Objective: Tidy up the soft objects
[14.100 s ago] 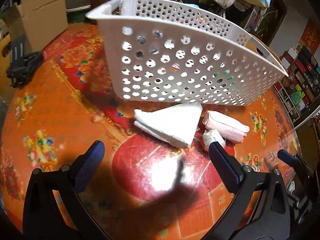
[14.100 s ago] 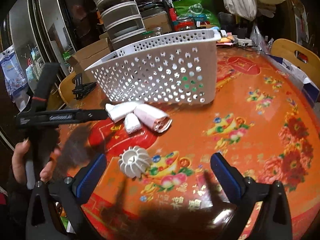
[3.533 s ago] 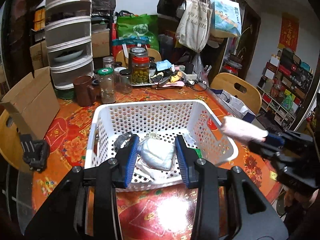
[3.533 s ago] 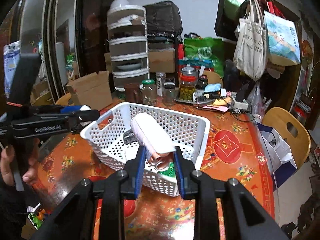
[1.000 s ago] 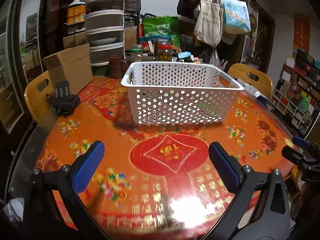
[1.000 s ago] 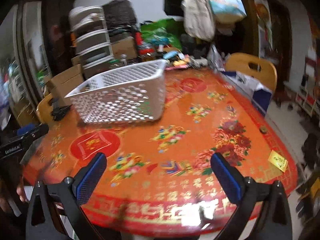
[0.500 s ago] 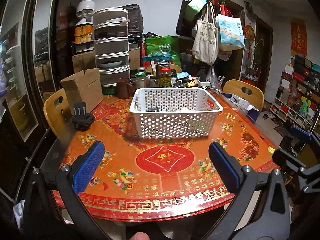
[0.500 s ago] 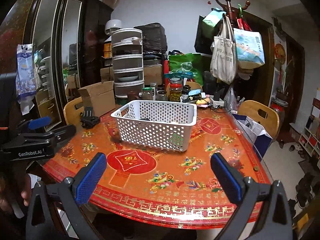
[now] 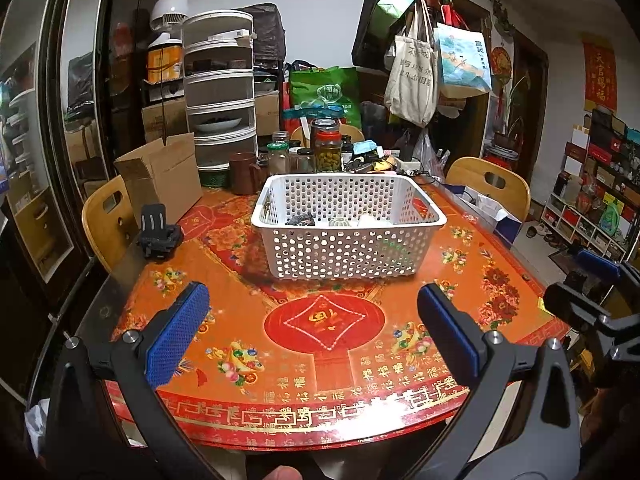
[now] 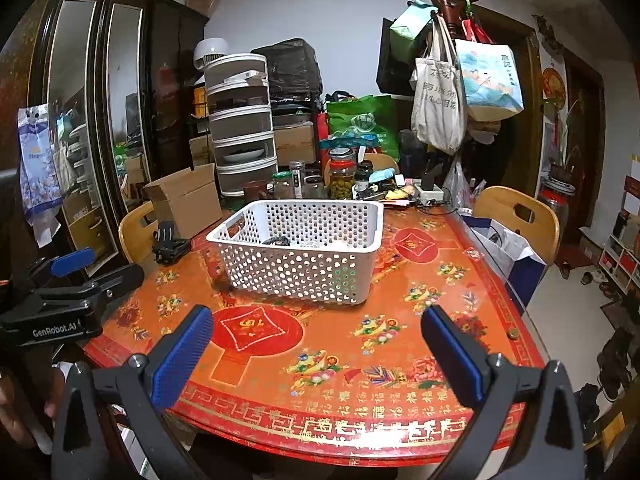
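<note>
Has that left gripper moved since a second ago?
Yes. The left gripper has pulled back from the white basket, which now looks smaller and farther across the table.

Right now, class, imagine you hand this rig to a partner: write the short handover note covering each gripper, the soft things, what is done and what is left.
Left gripper: open, empty, held back over the near table edge.
Right gripper: open, empty, also pulled back from the table.
White basket stands mid-table; a few items peek above its rim, a dark bundle and pale pieces; what exactly they are is hard to tell.
Done: no soft items lie loose on the tablecloth in front of the basket.
Left: probably nothing; check inside the basket before stopping.
</note>
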